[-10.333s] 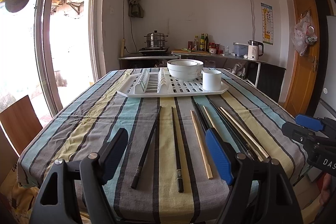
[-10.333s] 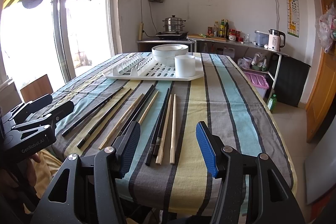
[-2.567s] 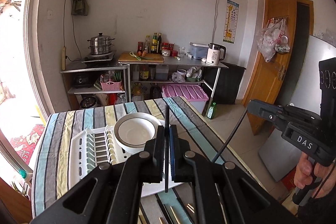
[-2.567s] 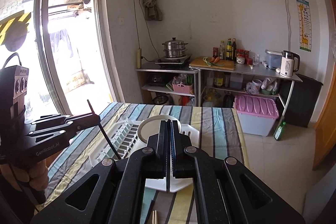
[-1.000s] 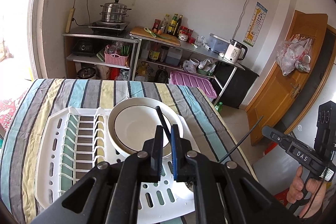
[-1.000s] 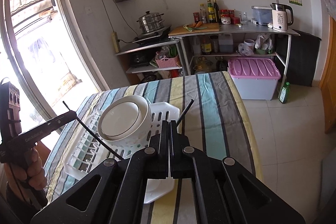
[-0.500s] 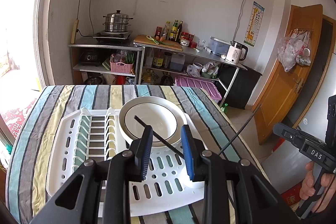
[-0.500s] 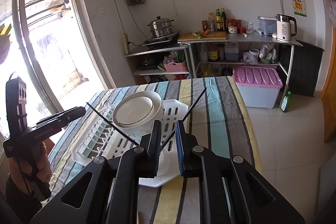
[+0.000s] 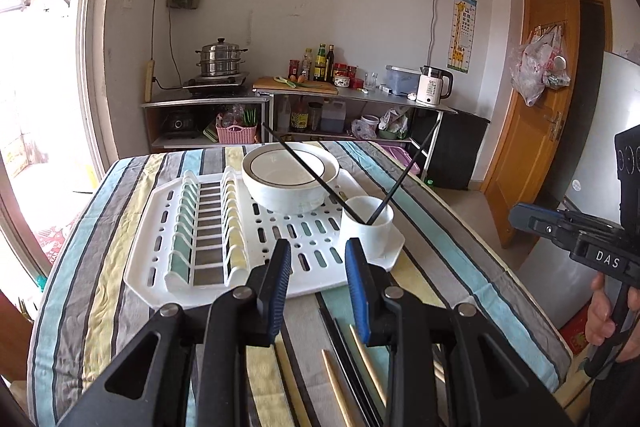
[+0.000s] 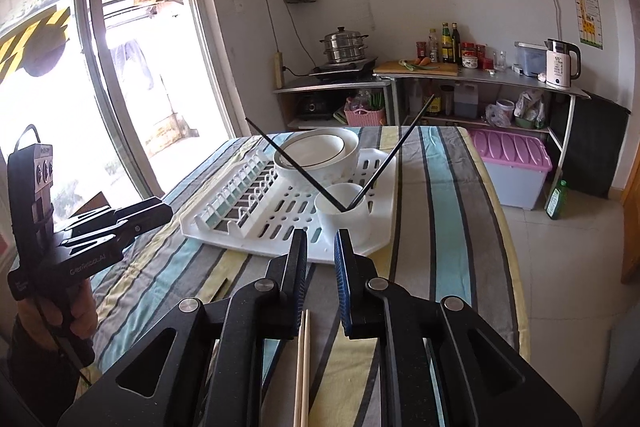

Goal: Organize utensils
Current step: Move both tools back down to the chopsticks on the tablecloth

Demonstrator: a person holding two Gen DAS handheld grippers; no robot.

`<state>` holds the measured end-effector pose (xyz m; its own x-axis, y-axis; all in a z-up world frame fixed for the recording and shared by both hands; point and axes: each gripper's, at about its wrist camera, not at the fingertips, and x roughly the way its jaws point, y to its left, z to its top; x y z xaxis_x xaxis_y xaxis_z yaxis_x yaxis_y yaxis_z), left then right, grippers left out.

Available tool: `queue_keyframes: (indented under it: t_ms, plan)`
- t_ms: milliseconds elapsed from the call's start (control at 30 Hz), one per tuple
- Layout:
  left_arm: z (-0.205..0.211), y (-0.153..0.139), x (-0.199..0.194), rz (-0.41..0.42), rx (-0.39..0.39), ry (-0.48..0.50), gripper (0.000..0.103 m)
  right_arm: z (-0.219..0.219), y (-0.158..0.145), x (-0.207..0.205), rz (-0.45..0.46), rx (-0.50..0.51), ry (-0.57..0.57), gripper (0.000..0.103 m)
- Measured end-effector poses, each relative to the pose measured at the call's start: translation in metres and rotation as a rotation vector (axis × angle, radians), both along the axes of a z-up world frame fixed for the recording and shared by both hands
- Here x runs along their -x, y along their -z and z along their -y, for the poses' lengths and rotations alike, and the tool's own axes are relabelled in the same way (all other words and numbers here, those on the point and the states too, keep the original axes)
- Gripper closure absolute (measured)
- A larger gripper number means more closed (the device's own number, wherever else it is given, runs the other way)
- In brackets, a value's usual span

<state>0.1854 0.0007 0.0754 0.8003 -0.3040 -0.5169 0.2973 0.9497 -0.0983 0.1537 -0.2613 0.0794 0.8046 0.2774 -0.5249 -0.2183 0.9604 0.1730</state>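
Note:
Two black chopsticks (image 9: 308,175) (image 10: 292,163) stand crossed in the white cup (image 9: 368,227) (image 10: 344,213), one leaning left, one right (image 9: 404,179) (image 10: 394,153). The cup sits on the white drying rack (image 9: 192,259) (image 10: 240,223) beside a white bowl (image 9: 290,183) (image 10: 320,155). My left gripper (image 9: 318,259) is open and empty, short of the rack's near edge. My right gripper (image 10: 320,247) is slightly open with nothing between its pads, also back from the cup. Black and wooden chopsticks (image 9: 340,375) (image 10: 303,359) lie on the striped tablecloth under the grippers.
The striped table (image 9: 100,267) (image 10: 448,227) ends close on the right, with floor beyond. A hand (image 9: 600,311) holds the right gripper at the right edge; a hand (image 10: 60,315) holds the left one. Shelves with pots and bottles (image 9: 320,67) stand behind.
Both grippers opened, each letting go of a black chopstick that now stands in the cup. Both hands then pulled back from the rack toward the table's near side.

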Motion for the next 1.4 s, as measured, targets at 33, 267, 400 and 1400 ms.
queue_keyframes:
  t_ms: [33,267,400,1400]
  plan:
    - [-0.001,0.003,0.008,0.004,-0.010,-0.008,0.074,-0.002,0.003,0.005,-0.001,0.001,-0.005,0.089]
    - [-0.013,0.022,0.046,-0.006,-0.004,-0.034,0.074,-0.016,0.022,0.039,-0.017,0.008,-0.029,0.089]
    - [-0.018,0.039,0.058,-0.034,0.000,-0.030,0.074,-0.020,0.037,0.047,-0.046,0.001,-0.041,0.089]
    - [-0.016,0.106,0.017,-0.250,-0.047,-0.055,0.074,-0.051,0.104,-0.022,-0.261,0.034,-0.070,0.089]
